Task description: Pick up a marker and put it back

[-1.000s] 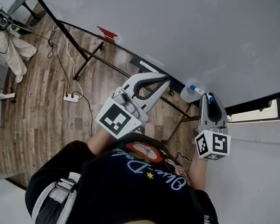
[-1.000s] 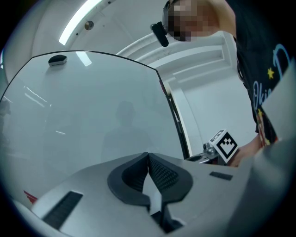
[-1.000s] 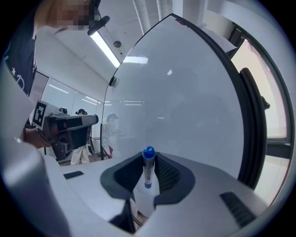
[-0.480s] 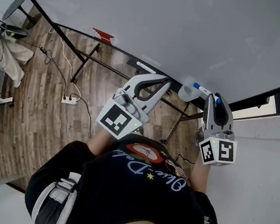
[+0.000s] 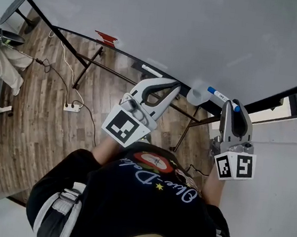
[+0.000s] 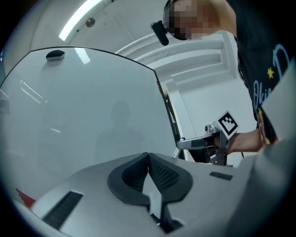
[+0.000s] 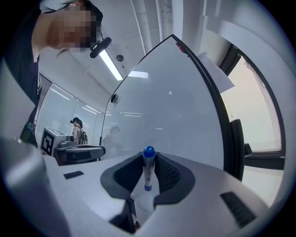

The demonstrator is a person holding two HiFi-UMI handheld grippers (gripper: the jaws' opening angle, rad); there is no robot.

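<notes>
The whiteboard (image 5: 176, 27) fills my view, and its ledge is, I think, hidden beneath the grippers, so I could miss it when setting down. My left gripper (image 6: 148, 159) sits closed and empty. My right gripper (image 7: 149, 162) pinches the blue-capped marker (image 7: 147, 170) crosswise at the jaw tips, near the board, where a knock could twist it loose.
</notes>
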